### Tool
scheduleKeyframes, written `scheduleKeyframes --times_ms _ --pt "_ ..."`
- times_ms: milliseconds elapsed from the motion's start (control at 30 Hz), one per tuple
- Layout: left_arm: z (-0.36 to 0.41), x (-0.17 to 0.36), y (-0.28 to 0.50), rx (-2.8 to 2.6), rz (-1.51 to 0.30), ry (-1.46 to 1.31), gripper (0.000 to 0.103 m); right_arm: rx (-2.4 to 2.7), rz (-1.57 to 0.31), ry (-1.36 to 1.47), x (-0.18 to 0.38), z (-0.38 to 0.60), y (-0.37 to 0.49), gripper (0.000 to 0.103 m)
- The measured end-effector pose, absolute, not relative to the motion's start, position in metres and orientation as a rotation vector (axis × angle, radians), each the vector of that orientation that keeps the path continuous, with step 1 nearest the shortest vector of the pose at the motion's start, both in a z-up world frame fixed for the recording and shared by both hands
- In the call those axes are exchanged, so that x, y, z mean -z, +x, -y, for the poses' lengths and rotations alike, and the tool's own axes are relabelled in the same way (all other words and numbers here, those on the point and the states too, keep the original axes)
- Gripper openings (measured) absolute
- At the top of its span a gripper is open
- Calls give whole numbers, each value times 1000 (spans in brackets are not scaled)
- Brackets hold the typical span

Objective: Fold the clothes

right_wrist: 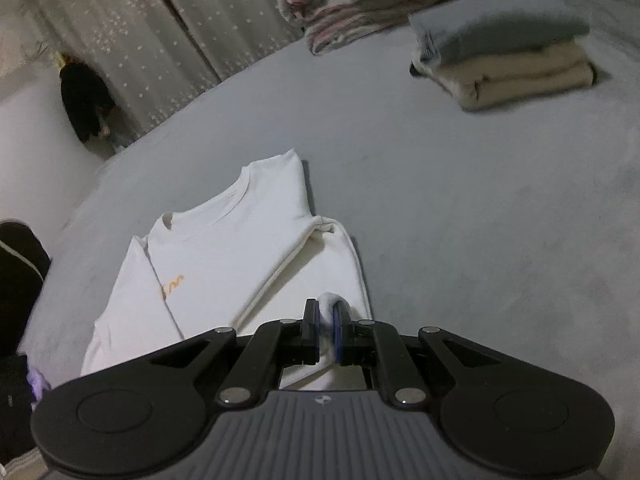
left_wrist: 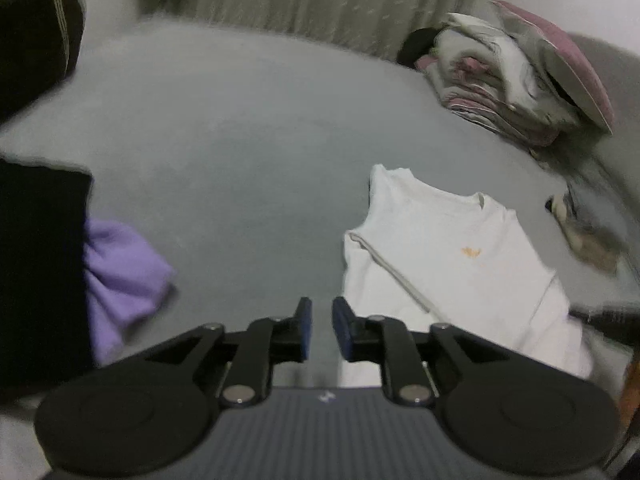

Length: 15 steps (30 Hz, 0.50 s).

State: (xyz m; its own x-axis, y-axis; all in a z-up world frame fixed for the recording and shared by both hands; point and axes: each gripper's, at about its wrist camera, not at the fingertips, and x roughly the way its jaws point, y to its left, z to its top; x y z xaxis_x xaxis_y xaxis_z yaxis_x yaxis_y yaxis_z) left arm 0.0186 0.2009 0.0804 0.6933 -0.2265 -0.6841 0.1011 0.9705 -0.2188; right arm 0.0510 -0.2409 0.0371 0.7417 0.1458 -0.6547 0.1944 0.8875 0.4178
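Right gripper [right_wrist: 326, 326] was pinching the white shirt [right_wrist: 224, 248] hem; left gripper [left_wrist: 322, 328] hung slightly apart, empty, over the grey bed [left_wrist: 240, 140].

One white shirt [right_wrist: 224, 248], one purple garment [left_wrist: 120, 268], two stacked folded items [right_wrist: 508, 56], one bedding pile [left_wrist: 520, 80]

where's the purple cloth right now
In the left wrist view the purple cloth lies crumpled at the left, on the grey bed beside a black garment.
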Motion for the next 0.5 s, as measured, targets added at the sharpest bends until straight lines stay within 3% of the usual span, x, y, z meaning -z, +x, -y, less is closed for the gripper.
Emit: scheduleKeyframes --times_ms 167,233,300,367,500 --pt "-208 -91 -7 358 -702 -96 42 15 -738 466 -39 233 61 9" --pt "-202 -93 -19 407 -668 11 45 18 -752 468 -36 234 60 9" --pt "-194 -91 -32 459 -640 132 59 14 -755 478 -35 236 60 9" --pt "-179 -84 -46 508 -607 263 65 11 -758 485 -35 238 60 9" --pt "-140 -59 -79 554 -541 592 66 11 -761 476 -35 236 62 9"
